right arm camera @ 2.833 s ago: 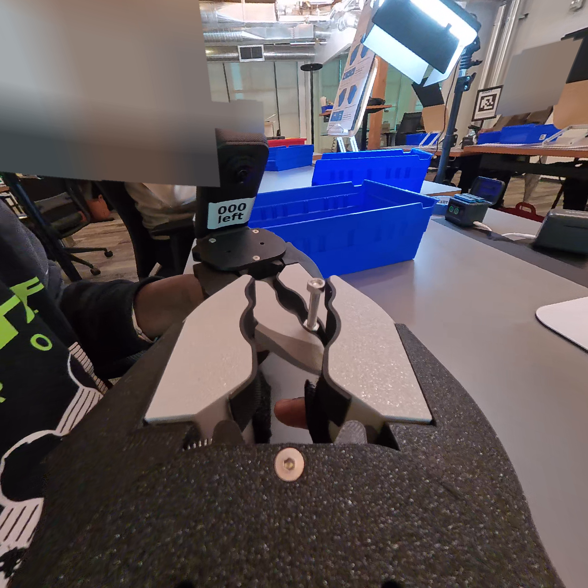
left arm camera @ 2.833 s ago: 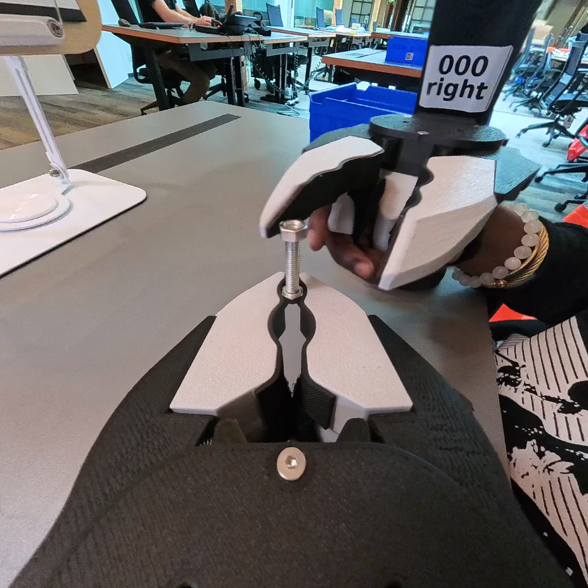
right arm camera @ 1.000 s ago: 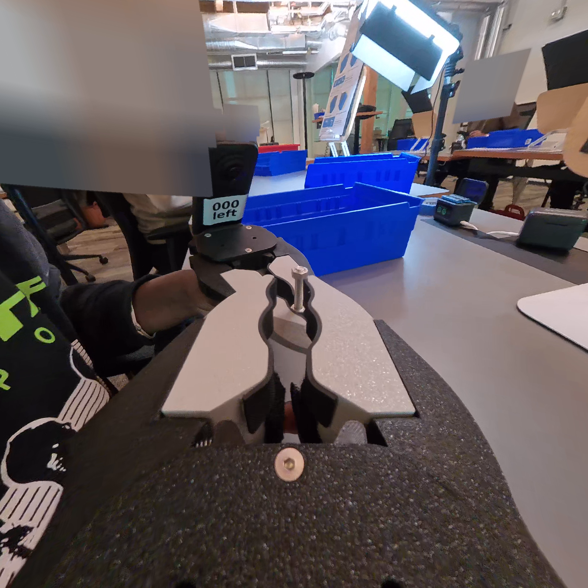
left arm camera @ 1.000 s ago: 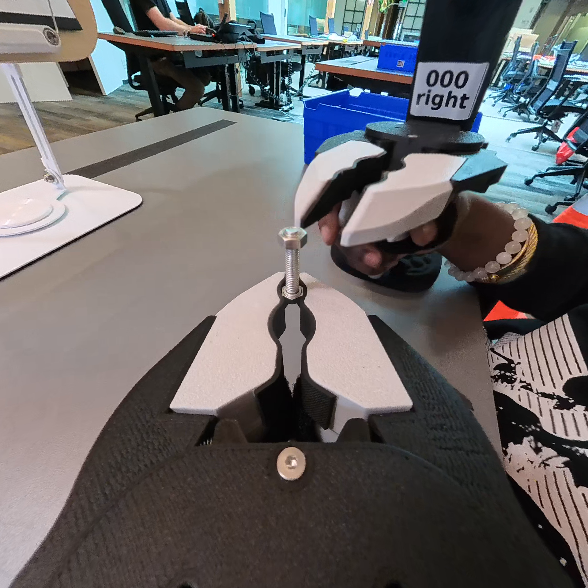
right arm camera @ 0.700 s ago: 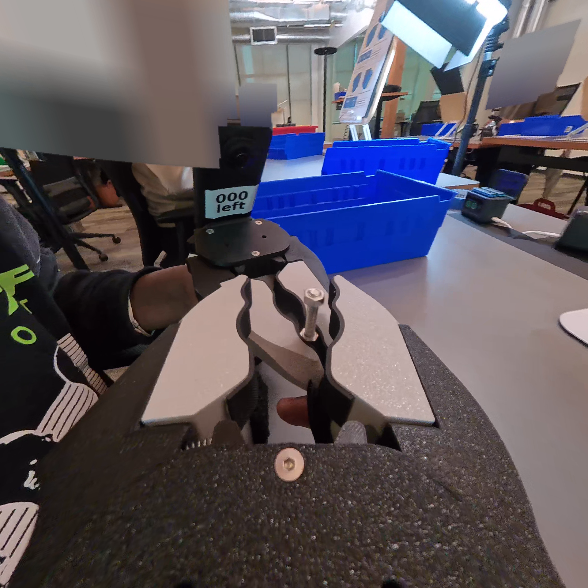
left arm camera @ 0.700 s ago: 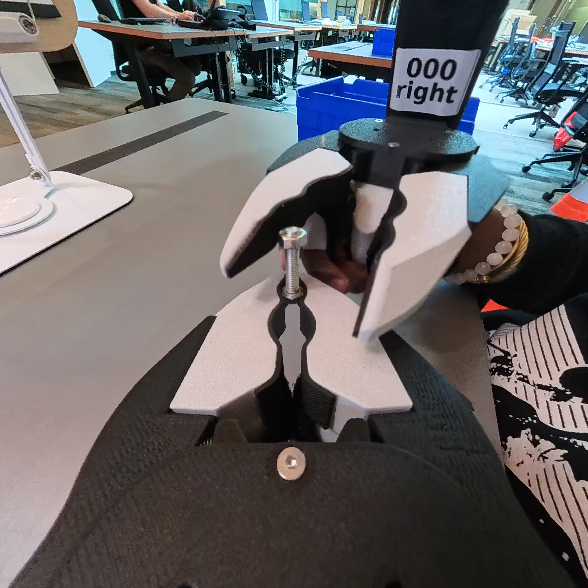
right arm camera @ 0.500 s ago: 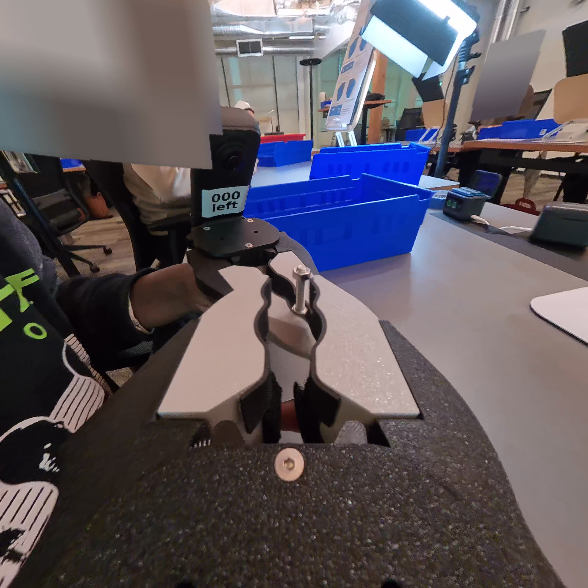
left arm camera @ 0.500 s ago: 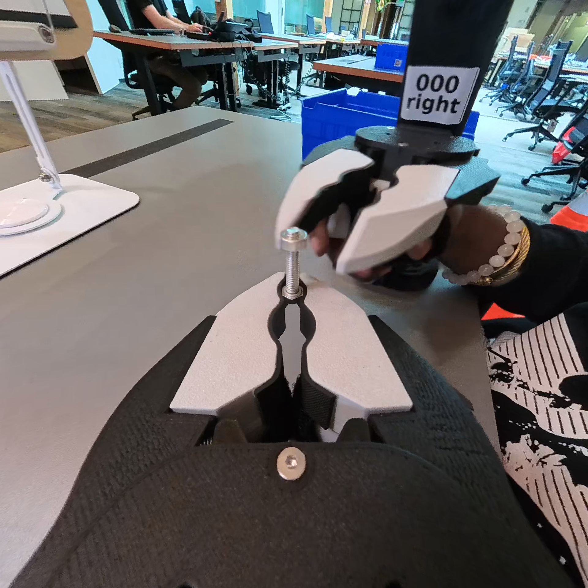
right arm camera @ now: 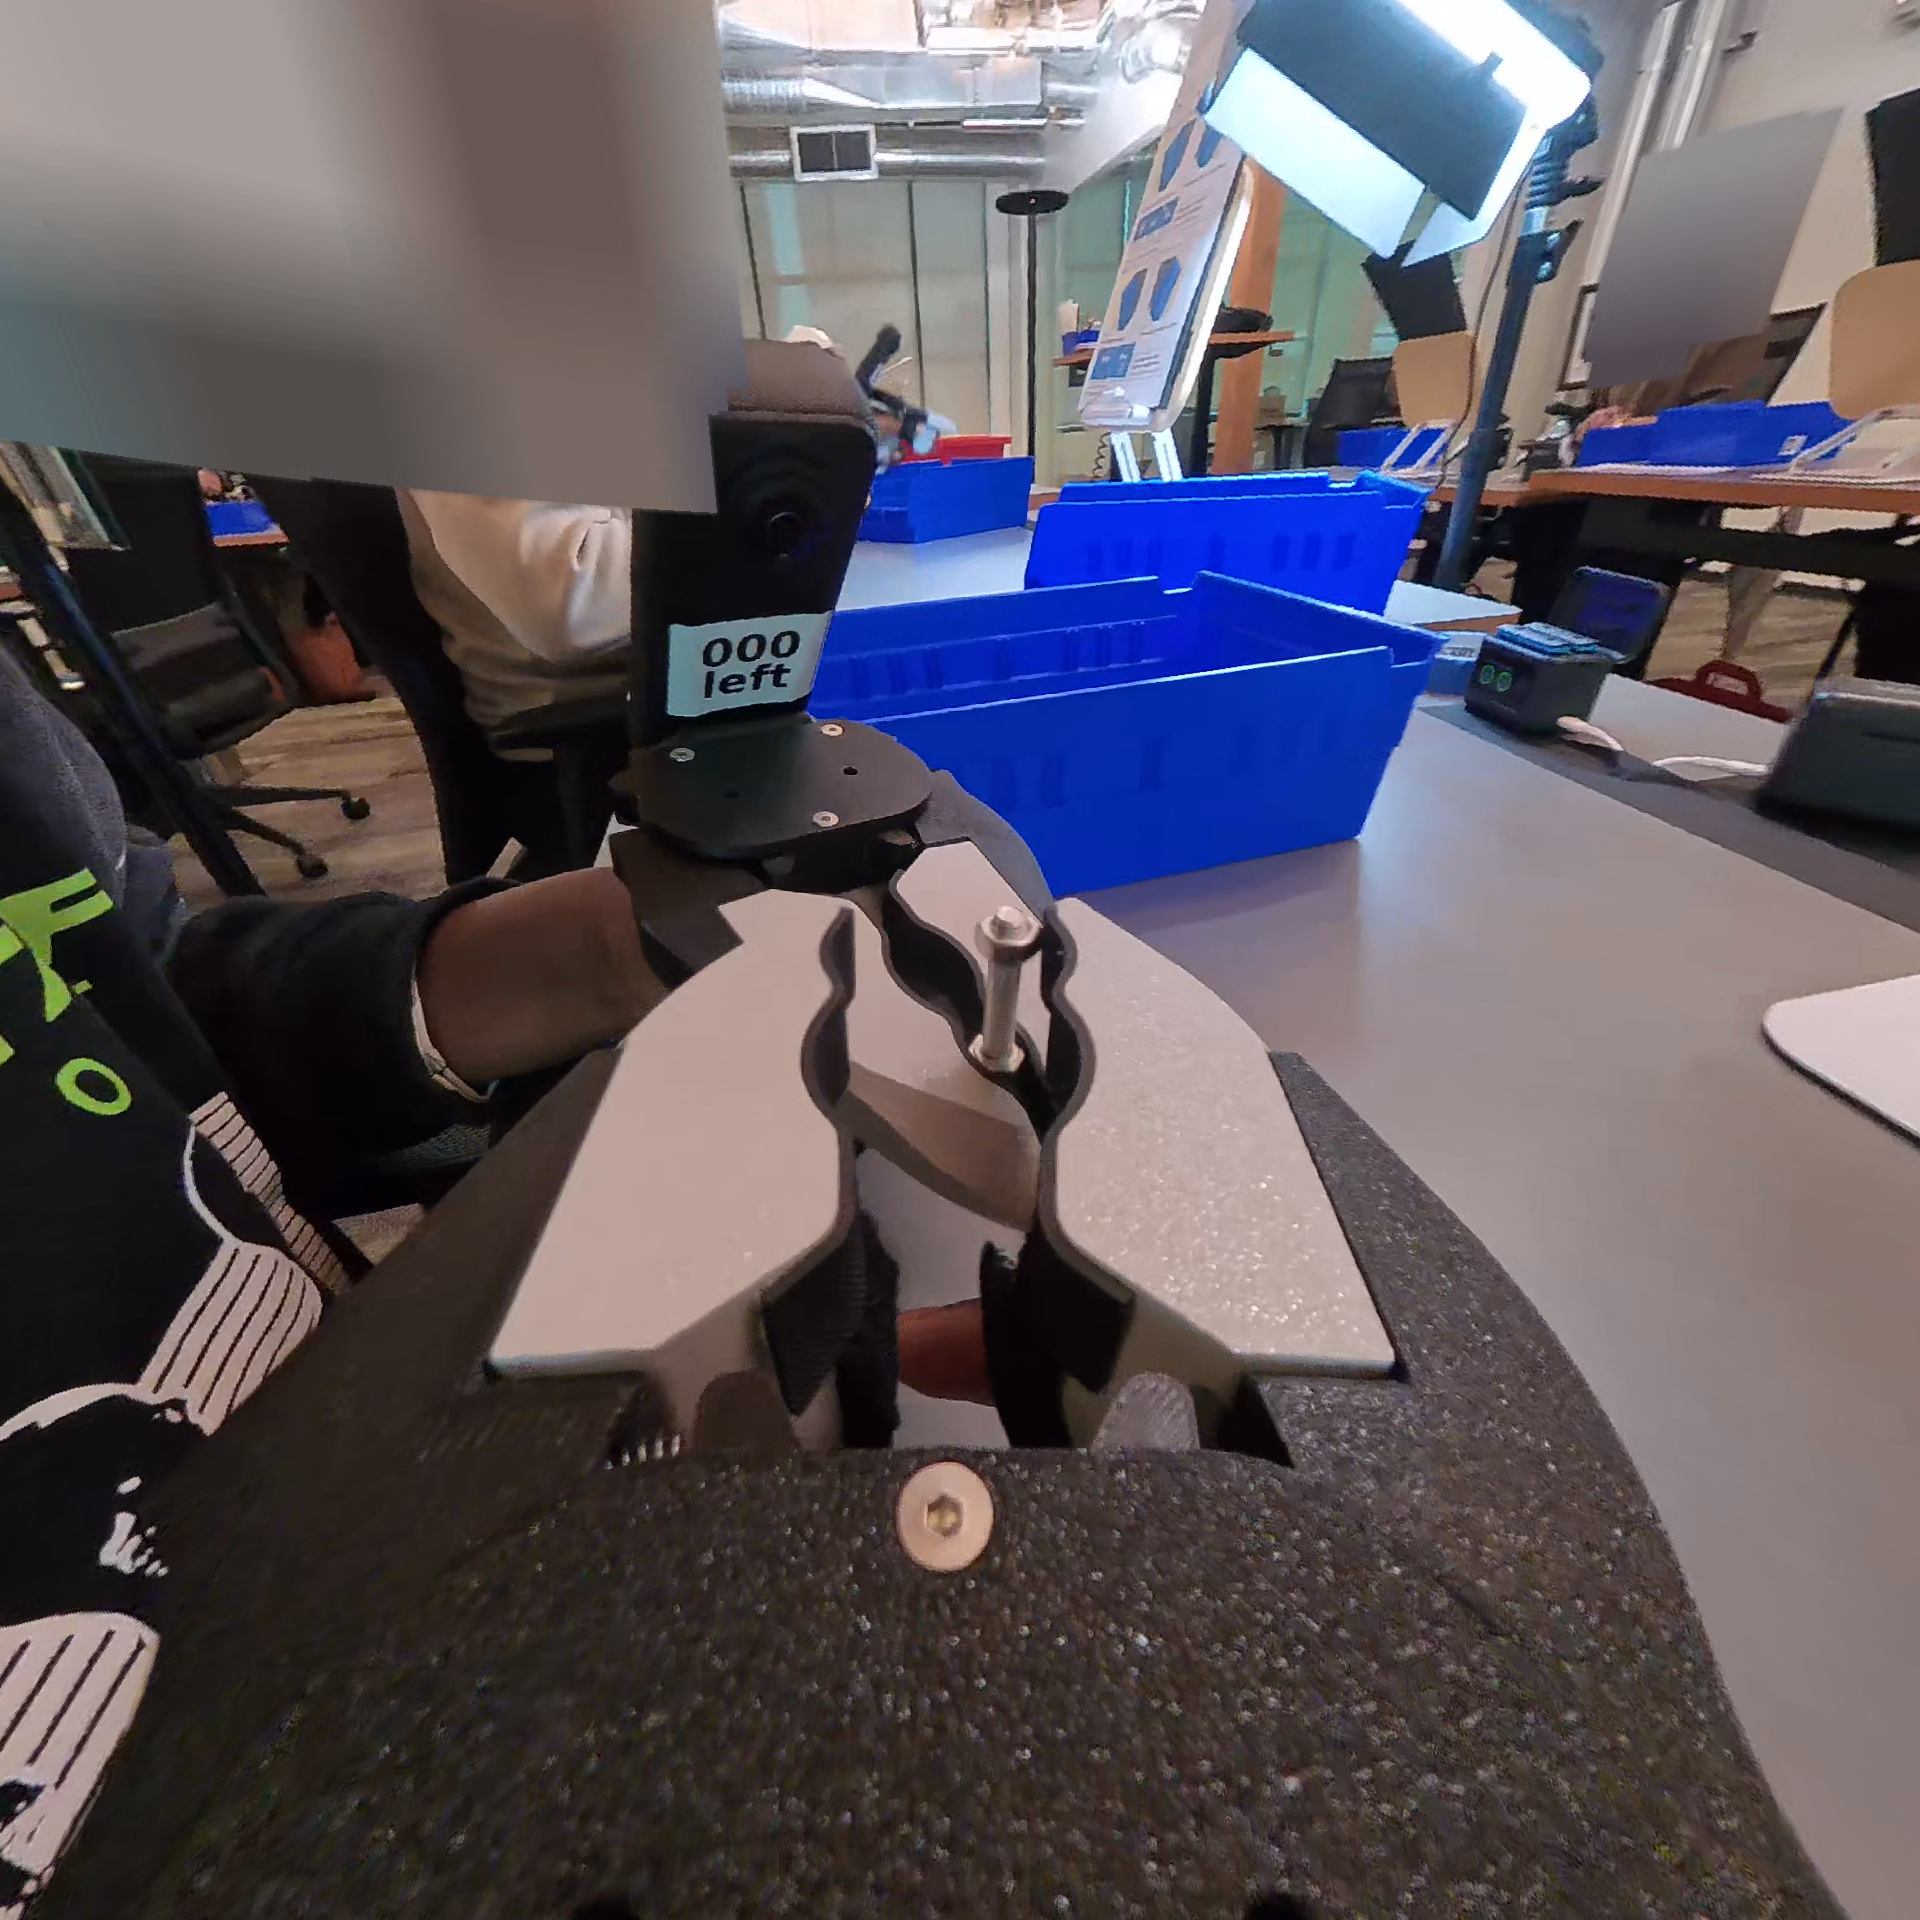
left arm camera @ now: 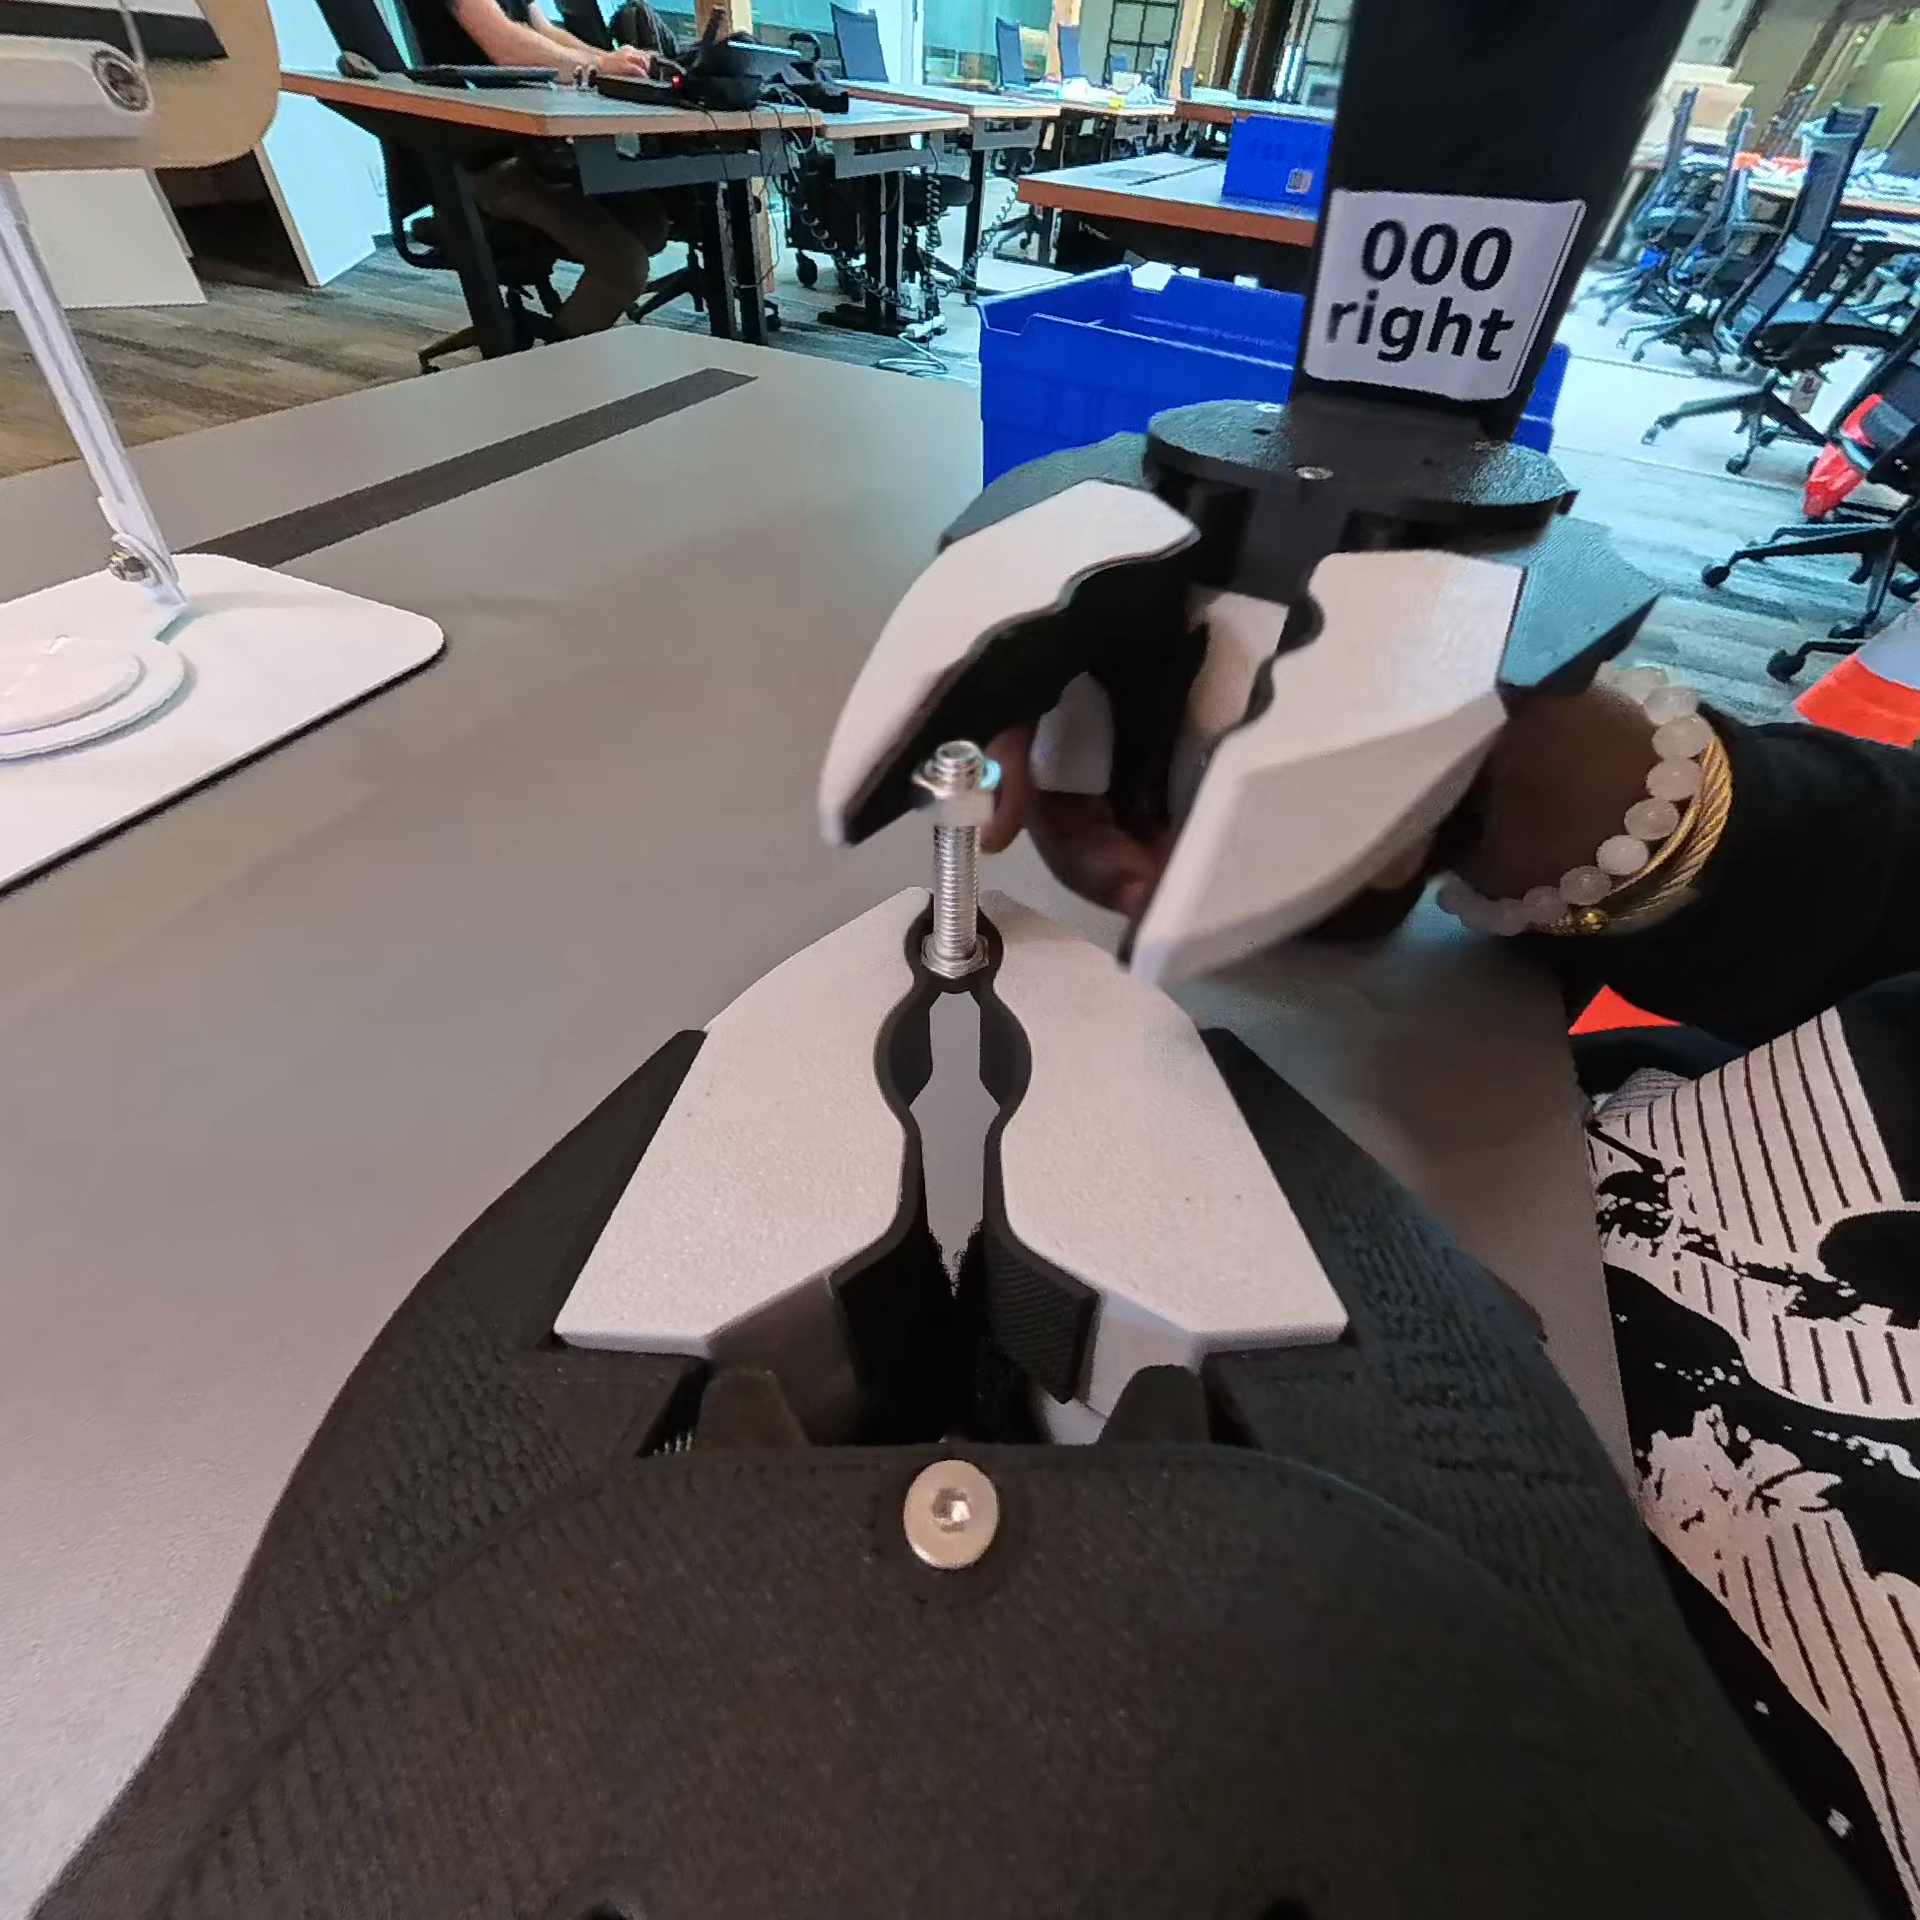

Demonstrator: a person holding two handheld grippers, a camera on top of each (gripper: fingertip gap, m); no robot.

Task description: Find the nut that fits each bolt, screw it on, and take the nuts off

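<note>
Bolt (left arm camera: 954, 852) stood upright, head up, at twelve o'clock in the left wrist view, its nut (left arm camera: 956, 951) pinched between the closed tips of the left gripper (left arm camera: 954, 940), apparently as a vise for turning. Right gripper (left arm camera: 987, 894), fingers apart, flanked the bolt head from two o'clock. White labels on both gripper posts carried print, left unquoted.

Each gripper has two pale grey, flat fingers with wavy black inner edges, set in a textured black housing with one silver hex-socket screw at its centre. The right gripper (left arm camera: 992, 904) carries a white label on its black post. Behind it sit a pale bead bracelet (left arm camera: 1636, 810), a gold bangle and a black sleeve (left arm camera: 1808, 862).
</note>
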